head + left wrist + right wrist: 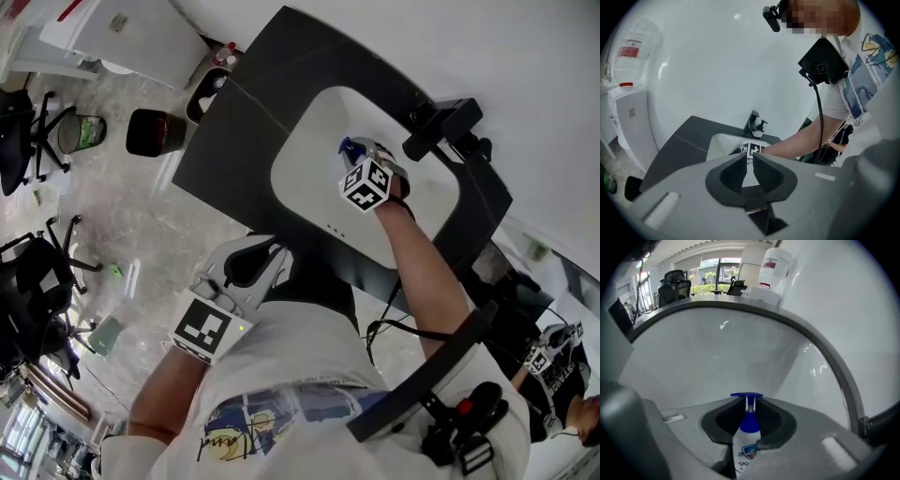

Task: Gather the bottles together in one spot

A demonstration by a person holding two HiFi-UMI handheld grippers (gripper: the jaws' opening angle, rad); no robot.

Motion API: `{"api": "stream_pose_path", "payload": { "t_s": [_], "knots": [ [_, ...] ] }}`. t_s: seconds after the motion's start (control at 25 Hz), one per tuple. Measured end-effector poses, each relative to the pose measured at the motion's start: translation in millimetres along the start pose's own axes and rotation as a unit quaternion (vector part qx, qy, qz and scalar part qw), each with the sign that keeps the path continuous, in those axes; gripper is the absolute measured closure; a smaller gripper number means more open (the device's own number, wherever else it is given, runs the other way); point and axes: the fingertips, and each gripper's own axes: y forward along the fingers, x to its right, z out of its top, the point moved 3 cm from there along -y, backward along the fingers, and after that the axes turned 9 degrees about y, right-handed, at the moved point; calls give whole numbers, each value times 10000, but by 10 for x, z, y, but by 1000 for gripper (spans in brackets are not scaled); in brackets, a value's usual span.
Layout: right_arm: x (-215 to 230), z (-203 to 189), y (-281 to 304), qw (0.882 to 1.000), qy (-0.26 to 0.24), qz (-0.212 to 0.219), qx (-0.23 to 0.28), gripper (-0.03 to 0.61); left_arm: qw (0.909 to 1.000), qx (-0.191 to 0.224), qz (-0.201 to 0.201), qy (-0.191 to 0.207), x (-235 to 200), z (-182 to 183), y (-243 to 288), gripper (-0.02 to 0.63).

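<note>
A white pump bottle [748, 448] with a blue pump head stands between the jaws of my right gripper [749, 412], whose pads close against its sides. In the head view that gripper [361, 157] is down inside the white sink basin [309, 178], with the bottle's blue top [349, 146] showing beside its marker cube. My left gripper [246, 264] is held back near the person's body, off the counter. Its jaws [749, 160] stand together with only a thin slit between them and nothing in it. No other bottle is visible.
A black faucet [441, 127] stands at the basin's far rim on a dark counter [244, 112]. On the floor to the left are a dark bin [155, 131] and office chairs [37, 272]. The curved white basin wall [717, 352] lies ahead of the right gripper.
</note>
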Motion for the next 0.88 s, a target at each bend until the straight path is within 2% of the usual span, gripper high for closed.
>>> {"api": "stream_pose_path", "payload": {
  "t_s": [0.16,0.4,0.88],
  "knots": [
    [-65,91,-144,9994,36,-61,331,517,9999,-2,-100,103,40,30,-5,569],
    [-72,197,-438,9942,425,-188,970,522,9995,-22,-191,237,131,33,2,569],
    [36,-7,-1100,9625,1851,-532,1911,526,9947,-98,-680,763,416,99,-14,569]
  ]
}}
